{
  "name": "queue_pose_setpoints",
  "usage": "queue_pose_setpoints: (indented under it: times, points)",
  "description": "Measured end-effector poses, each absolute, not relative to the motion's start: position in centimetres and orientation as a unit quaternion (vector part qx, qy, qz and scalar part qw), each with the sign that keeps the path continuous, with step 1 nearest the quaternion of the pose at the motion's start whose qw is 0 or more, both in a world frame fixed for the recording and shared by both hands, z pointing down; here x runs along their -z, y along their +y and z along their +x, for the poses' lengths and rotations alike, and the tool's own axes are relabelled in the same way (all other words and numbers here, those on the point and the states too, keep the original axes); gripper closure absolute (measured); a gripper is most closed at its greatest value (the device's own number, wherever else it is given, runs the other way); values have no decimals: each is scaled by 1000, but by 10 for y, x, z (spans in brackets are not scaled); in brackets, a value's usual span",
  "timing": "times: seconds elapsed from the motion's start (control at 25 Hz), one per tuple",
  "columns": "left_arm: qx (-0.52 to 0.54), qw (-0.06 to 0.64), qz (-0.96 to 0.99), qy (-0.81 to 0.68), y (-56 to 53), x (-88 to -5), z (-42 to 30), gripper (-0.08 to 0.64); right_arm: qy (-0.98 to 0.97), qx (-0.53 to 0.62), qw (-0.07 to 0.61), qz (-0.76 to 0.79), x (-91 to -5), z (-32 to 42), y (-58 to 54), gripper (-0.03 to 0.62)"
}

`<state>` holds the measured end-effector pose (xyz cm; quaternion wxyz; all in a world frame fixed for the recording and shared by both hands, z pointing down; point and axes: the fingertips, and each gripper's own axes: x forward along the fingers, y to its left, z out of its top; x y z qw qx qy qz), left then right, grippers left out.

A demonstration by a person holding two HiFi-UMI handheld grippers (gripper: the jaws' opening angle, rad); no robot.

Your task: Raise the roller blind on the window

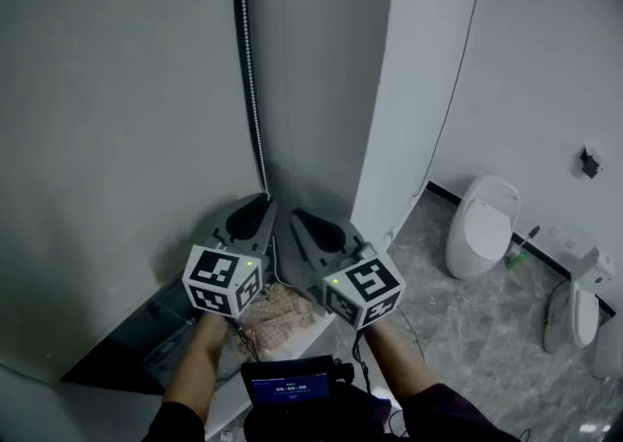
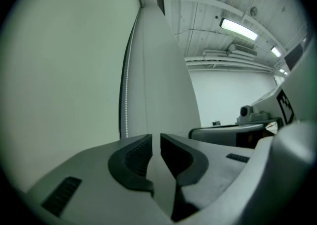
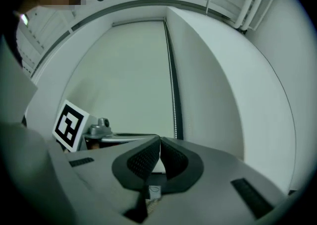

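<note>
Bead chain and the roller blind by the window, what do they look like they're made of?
Bead chain: a string of small round beads, pale and faintly shiny. It is likely plastic, though metal can't be ruled out. Roller blind: a flat, matte grey-green sheet with no visible weave, probably coated fabric or vinyl.
</note>
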<state>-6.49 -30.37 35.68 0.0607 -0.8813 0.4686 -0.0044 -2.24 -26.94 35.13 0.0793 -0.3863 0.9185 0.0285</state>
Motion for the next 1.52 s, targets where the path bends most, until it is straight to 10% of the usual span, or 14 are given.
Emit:
queue_pose_setpoints:
  times: [0.6, 1.52]
  points:
    - [17, 29, -874, 485, -380, -363, -36, 476, 916, -42, 51, -395, -360, 0, -271, 552]
    - [9, 70, -871, 487, -300, -374, -58, 549, 931, -78, 62, -352, -261, -63, -294, 523]
